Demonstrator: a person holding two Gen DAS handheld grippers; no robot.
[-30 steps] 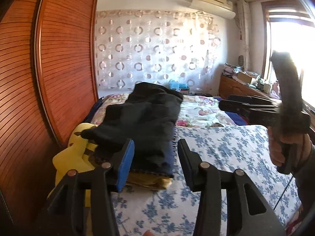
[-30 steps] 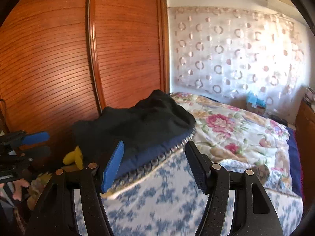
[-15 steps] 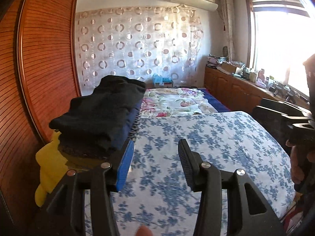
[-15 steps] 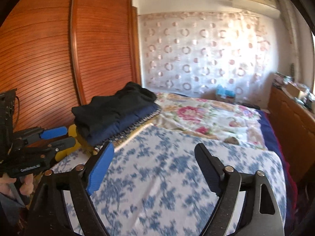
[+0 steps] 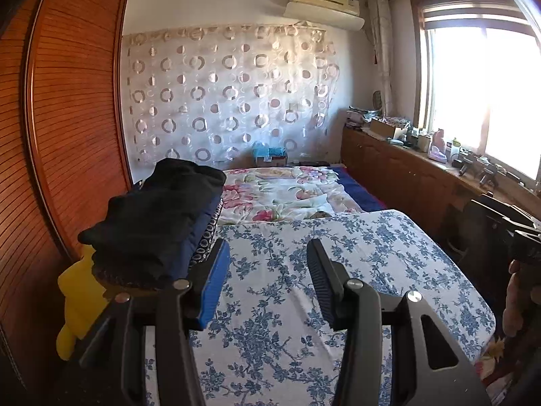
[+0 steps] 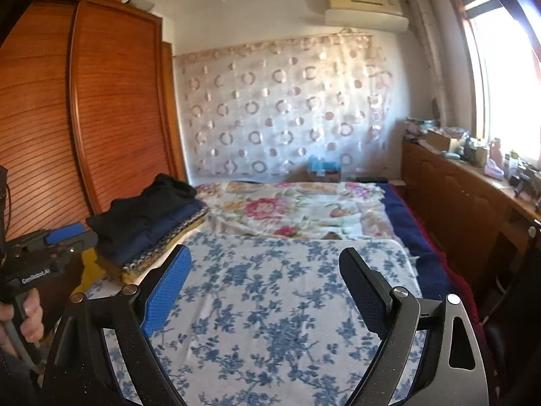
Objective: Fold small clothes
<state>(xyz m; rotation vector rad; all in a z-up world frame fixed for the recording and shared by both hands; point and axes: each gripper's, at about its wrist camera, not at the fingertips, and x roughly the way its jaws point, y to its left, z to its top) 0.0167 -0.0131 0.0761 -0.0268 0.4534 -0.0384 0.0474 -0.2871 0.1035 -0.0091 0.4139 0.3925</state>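
Note:
A stack of folded clothes [image 5: 152, 223], black on top, then navy, a patterned piece and yellow below, sits at the left edge of the bed; it also shows in the right wrist view [image 6: 148, 220]. My left gripper [image 5: 267, 264] is open and empty, above the blue-flowered sheet [image 5: 338, 270] just right of the stack. My right gripper [image 6: 263, 270] is open and empty, wide apart over the same sheet [image 6: 270, 304]. The left gripper shows at the left edge of the right wrist view [image 6: 64, 235].
A wooden slatted wardrobe [image 5: 67, 135] stands close along the left. A floral quilt [image 5: 287, 193] covers the far half of the bed. A low wooden cabinet [image 5: 422, 176] with clutter runs under the window on the right. A yellow item [image 5: 74, 304] lies under the stack.
Both grippers have pulled back and away from the folded stack, toward the middle of the bed. The right gripper has opened wider. The stack has stayed put.

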